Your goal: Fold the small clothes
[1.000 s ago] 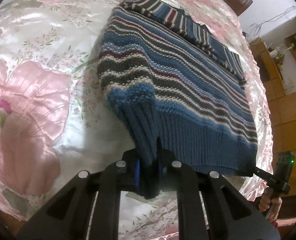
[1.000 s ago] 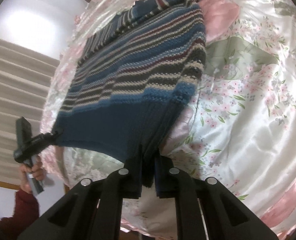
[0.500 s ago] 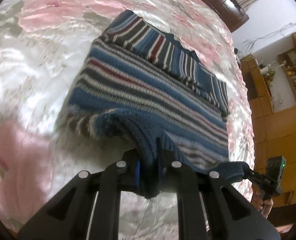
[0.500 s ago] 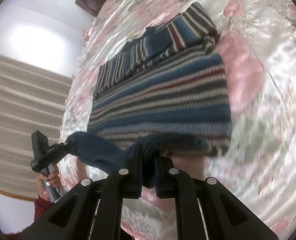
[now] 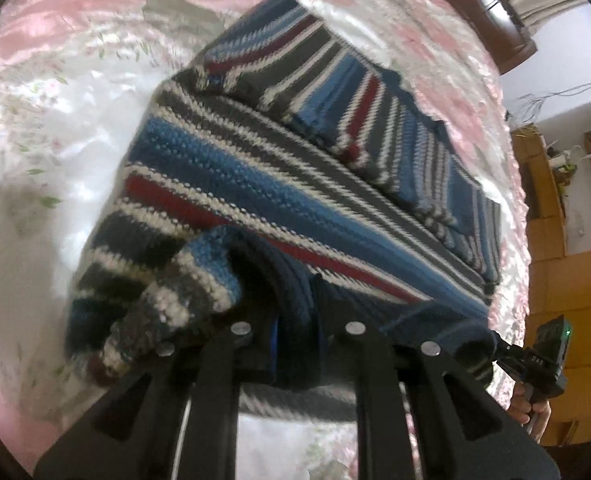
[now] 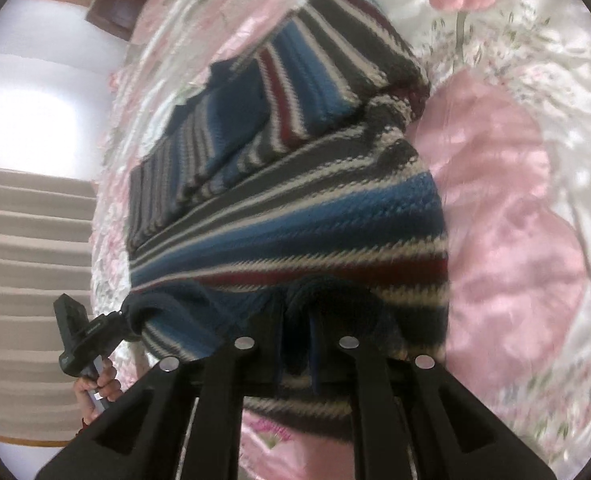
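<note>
1. Left gripper [image 5: 295, 320] is clamped on the striped sweater [image 5: 295, 184] hem.
2. Right gripper [image 6: 295, 328] pinches the same hem.
3. Sweater lies on a floral bedspread [image 6: 515, 200].
4. No legible writing.

One striped knit sweater [image 5: 255, 184], centre to 12 o'clock. Two grippers, both mine: left gripper [image 5: 295, 320] at 6 o'clock, right gripper [image 6: 295, 320] likewise, each clamped on one dark blue hem corner. One floral satin bedspread [image 5: 55, 120] underneath. One wooden headboard [image 5: 491, 12], 1 o'clock.
</note>
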Available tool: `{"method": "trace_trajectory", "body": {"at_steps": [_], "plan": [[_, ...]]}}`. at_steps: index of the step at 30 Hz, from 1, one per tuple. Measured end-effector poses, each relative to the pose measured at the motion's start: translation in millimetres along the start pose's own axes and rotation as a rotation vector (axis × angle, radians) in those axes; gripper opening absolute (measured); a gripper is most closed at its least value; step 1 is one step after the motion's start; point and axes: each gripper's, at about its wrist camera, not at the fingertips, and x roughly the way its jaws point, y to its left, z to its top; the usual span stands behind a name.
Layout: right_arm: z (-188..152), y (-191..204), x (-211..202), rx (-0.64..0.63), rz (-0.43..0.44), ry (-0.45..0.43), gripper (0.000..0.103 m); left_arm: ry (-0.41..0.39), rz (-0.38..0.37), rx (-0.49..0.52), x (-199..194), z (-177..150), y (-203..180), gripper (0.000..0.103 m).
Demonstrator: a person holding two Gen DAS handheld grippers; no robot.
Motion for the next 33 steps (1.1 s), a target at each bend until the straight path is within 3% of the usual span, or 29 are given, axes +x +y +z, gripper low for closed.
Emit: {"method": "trace_trajectory", "body": {"at_steps": [4,6,7,8,10,11,15,19,23,33], "plan": [[7,-6,3,-0.007,0.021,0.022,0.016,0.023,-0.027,-0.014,5,7,4,0.020],[8,-7,-5,-0.019,0.038,0.020,0.018,0.033,-0.054,-0.027,-2,8,6,0.031],[8,-6,-8,-0.024,0.048,0.019,0.020,0.019,-0.065,-0.037,-10,9,7,0.048],[7,-8,-14,-0.023,0.062,0.016,0.024,-0.023,-0.057,-0.037,-25,10,9,0.058],[5,-10,-28,-0.025,0.024,-0.017,0.052,-0.083,-0.041,-0.010,-48,11,10,0.060],[4,-11,-39,-0.040,-0.015,-0.050,0.072,-0.105,-0.024,0.009,-58,11,10,0.061],[1,-9,-69,-0.086,-0.051,-0.103,0.070,-0.148,0.060,0.108,-86,10,6,0.063],[-5,10,-70,-0.207,-0.096,-0.080,0.071,-0.149,0.138,0.215,-82,13,-7,0.065],[-1,29,-48,-0.316,-0.151,-0.037,0.077,-0.117,0.159,0.282,-59,21,-21,0.070],[19,40,14,-0.420,-0.219,0.070,0.082,0.005,0.226,0.490,7,37,-41,0.074]]}}
